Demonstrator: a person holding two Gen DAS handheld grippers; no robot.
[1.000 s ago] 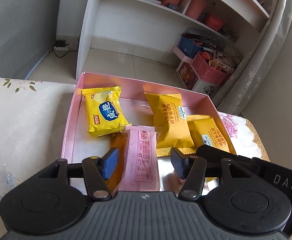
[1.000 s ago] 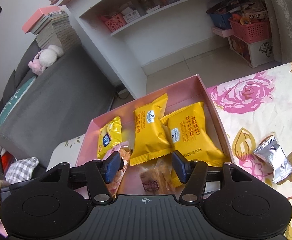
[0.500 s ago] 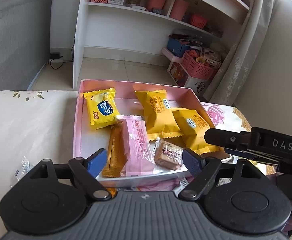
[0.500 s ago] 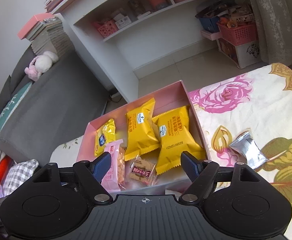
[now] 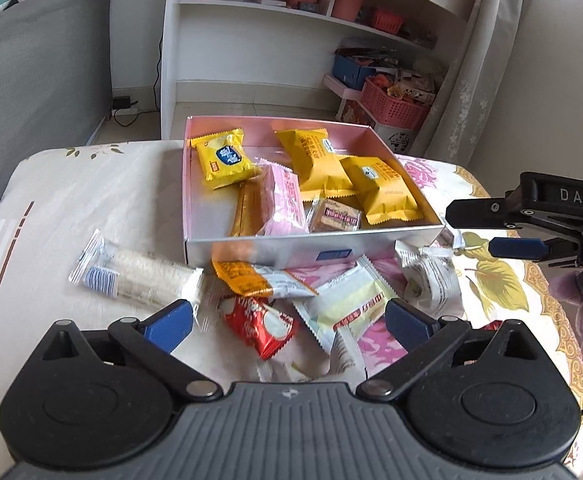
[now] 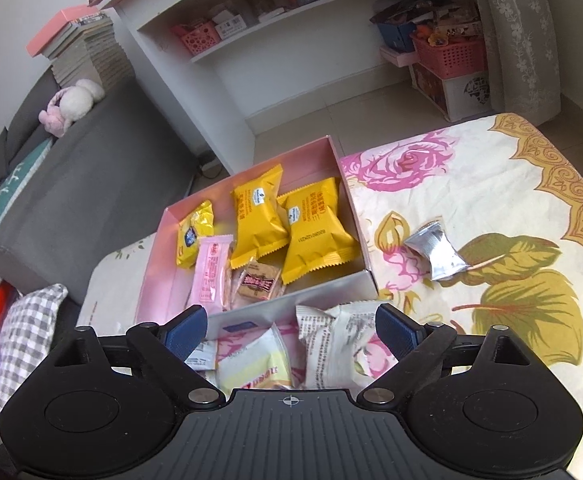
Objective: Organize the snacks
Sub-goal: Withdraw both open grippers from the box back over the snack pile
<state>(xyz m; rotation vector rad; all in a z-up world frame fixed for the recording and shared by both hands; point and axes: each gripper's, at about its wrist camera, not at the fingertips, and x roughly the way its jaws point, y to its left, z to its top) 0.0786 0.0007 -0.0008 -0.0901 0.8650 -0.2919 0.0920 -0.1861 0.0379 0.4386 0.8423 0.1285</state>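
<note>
left tool (image 5: pixel 287 322): jaws wide and opening more, nothing pinched. hangs over the loose snacks on the near side of the box
right tool (image 6: pixel 291 330): also spreading, not gripping anything. its blue pads (image 6: pixel 395 334) sit above the white packets
box (image 5: pixel 251 246): pink inside, silvery outside, sitting on the bench (image 5: pixel 91 200) with the flowery cloth
in the box: small yellow packet with blue label (image 5: pixel 223 158) at the far left, two bigger yellow packets (image 5: pixel 311 156) (image 5: pixel 383 190) to the right, pink packet (image 5: pixel 287 200) lying partly over an orange-gold one (image 5: pixel 249 210), small brown packet (image 5: pixel 337 216) near the front wall
outside the box: clear pack of pale crackers (image 5: pixel 139 276) to the left, orange and white packet (image 5: pixel 259 280), red packet (image 5: pixel 261 326), pale yellow packet (image 5: pixel 347 304), crumpled white packet (image 5: pixel 431 276), all in a heap just in front of the box
off to the side: silver packet (image 6: pixel 437 250) alone on the cloth, right of the box
</note>
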